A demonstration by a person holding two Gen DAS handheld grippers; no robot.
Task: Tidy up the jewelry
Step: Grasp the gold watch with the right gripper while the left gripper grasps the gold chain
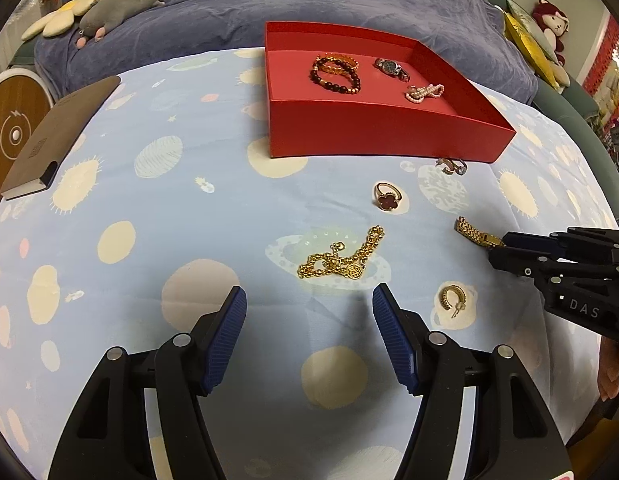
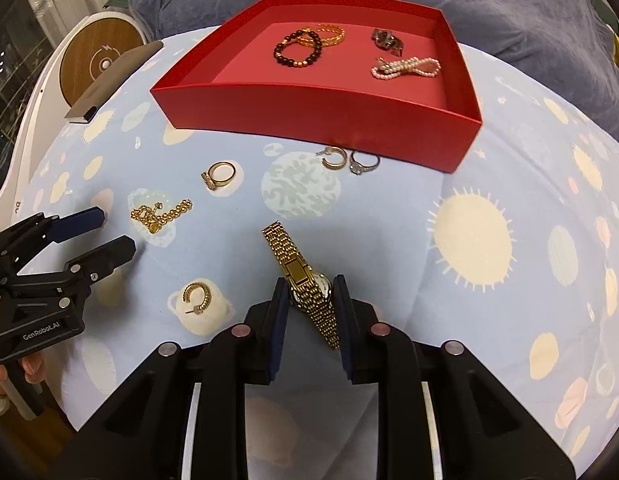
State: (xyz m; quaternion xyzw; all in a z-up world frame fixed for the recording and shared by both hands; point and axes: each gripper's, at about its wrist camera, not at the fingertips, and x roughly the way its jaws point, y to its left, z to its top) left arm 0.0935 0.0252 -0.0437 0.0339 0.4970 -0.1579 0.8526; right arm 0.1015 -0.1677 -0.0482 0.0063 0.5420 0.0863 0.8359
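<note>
Two fingers of my right gripper [image 2: 309,292] nearly pinch the gold watch [image 2: 305,284] across its case | strap runs lengthwise between them, bed's near edge | left gripper [image 1: 309,300] wide, empty | red box [image 2: 321,116] ahead.

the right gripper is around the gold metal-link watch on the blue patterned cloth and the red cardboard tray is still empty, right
Not quite. The red cardboard tray already holds bracelets and a watch, as the right wrist view shows. The right gripper is indeed around the gold metal-link watch.

brown notebook [image 1: 49,140] – left on sheet | grey plush [image 1: 121,4] – blanket | red-haired doll [image 1: 551,24] – right
</note>
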